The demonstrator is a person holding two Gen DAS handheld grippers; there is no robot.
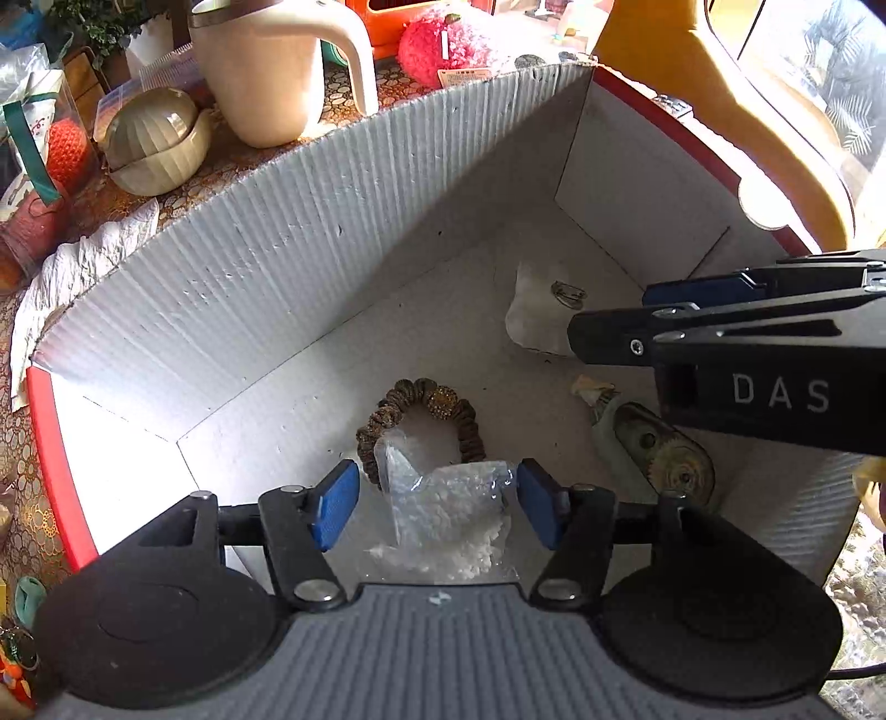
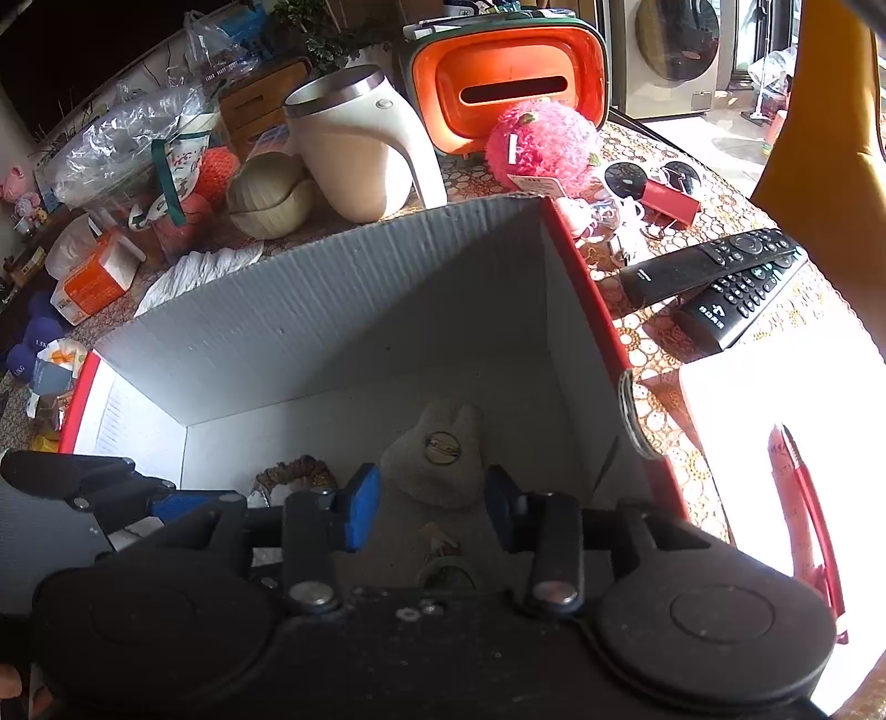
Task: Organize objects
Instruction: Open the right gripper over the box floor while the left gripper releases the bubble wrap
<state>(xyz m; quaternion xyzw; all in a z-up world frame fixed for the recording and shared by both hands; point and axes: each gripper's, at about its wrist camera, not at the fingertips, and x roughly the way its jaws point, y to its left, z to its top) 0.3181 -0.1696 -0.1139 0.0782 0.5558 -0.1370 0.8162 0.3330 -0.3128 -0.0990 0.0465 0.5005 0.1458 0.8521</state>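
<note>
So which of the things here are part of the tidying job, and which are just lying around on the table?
Part of the job:
- cardboard box
- plastic bag, between the left gripper pads, not pinched
- hair scrunchie
- white pouch, ahead of the right gripper

Lying about:
- kettle
- pink plush toy
- two remotes
- orange container

A lived-in home: a washing machine (image 2: 678, 52) stands behind a cluttered tabletop (image 2: 686, 354) carrying remote controls (image 2: 720, 277), a kettle (image 2: 354, 160) and a plush toy (image 2: 545, 147).
</note>
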